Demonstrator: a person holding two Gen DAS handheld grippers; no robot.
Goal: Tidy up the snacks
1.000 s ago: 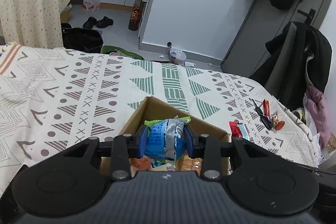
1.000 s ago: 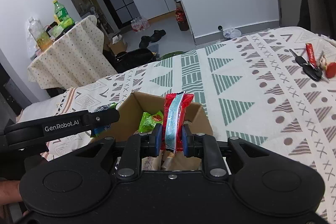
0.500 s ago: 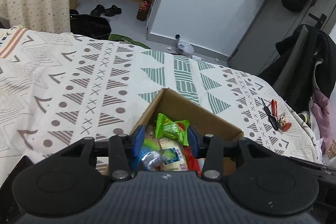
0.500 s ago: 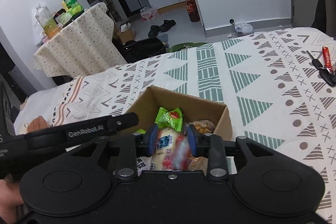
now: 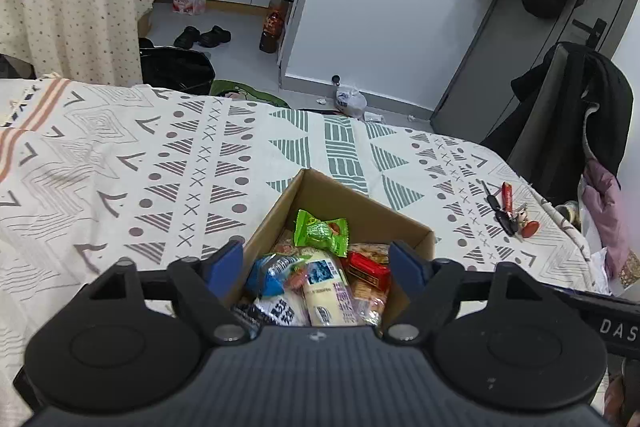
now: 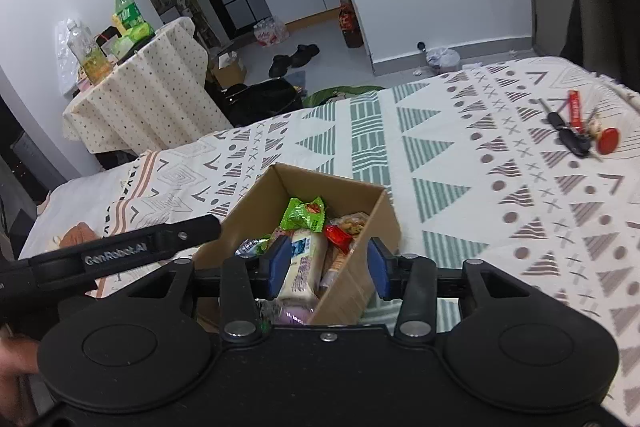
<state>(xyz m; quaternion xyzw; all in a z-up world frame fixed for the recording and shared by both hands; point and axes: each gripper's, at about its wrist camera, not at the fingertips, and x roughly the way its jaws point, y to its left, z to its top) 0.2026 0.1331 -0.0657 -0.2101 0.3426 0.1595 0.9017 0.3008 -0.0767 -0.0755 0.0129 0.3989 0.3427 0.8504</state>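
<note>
- Left wrist view: left gripper (image 5: 316, 263) has its jaws spread wide, nothing pinched between the blue pads.
- Cardboard box (image 5: 362, 205) sits on the patterned bed cover (image 5: 120, 167), directly ahead of and below the jaws; its near end lies between the two pads.
- Inside the box: green snack packet (image 5: 322, 231) toward the far end, blue packet (image 5: 266, 273) close to the left pad, cream-coloured packet (image 5: 328, 287) midway between the pads, red packet (image 5: 368, 269) nearer the right pad.
- Keys (image 5: 510, 215) lie on the cover well off to the right of the jaws.
- Right wrist view: right gripper (image 6: 327, 265) jaws also spread, holding nothing.
- The box (image 6: 360, 191) is ahead of the jaws; its right wall passes between the pads, so the right pad is outside the box.
- Cream-coloured packet (image 6: 306, 263) just beside the left pad; red packet (image 6: 338, 237) and green snack packet (image 6: 304, 213) farther ahead.
- Left gripper's arm (image 6: 120, 253) reaches in from the left, beside the box.
</note>
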